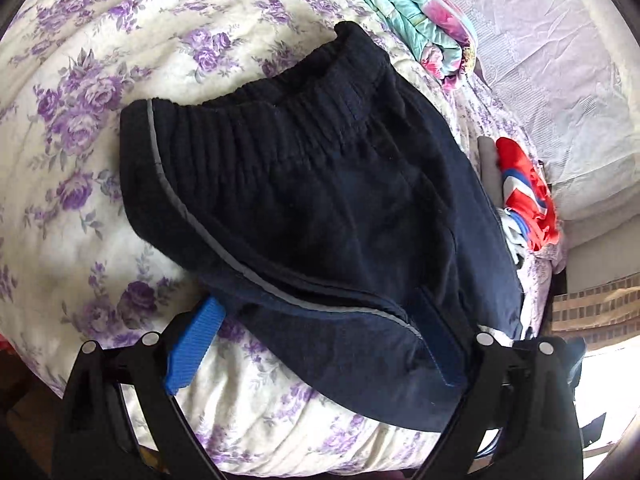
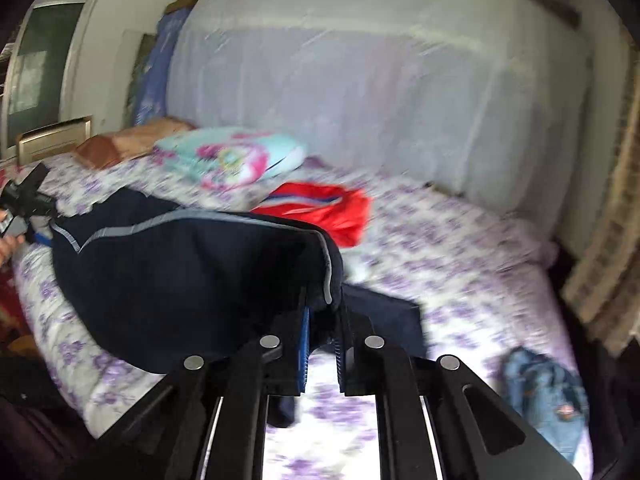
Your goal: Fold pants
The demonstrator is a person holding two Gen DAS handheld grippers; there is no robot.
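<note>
Now the right gripper (image 2: 322, 344) is pinching the pants (image 2: 192, 280) by one end and lifting it off the bed (image 2: 460, 248); the waistband end is lying ahead of the left gripper (image 1: 320, 344), whose fingers are spread wide over the cloth.

The right wrist view is smeared with motion blur: the flowered bedspread (image 2: 460, 248) beyond the right gripper (image 2: 322, 344) shows only soft purple patches, and the red garment (image 2: 320, 208) ahead of the fingers has no readable detail. Dark pants (image 2: 180, 280) cover the tips of that claw, hiding where the pads meet cloth. In the left wrist view the pants (image 1: 320, 200) drape over the far-side blue pad of the left gripper (image 1: 320, 344), so only one blue pad (image 1: 192, 348) shows fully
</note>
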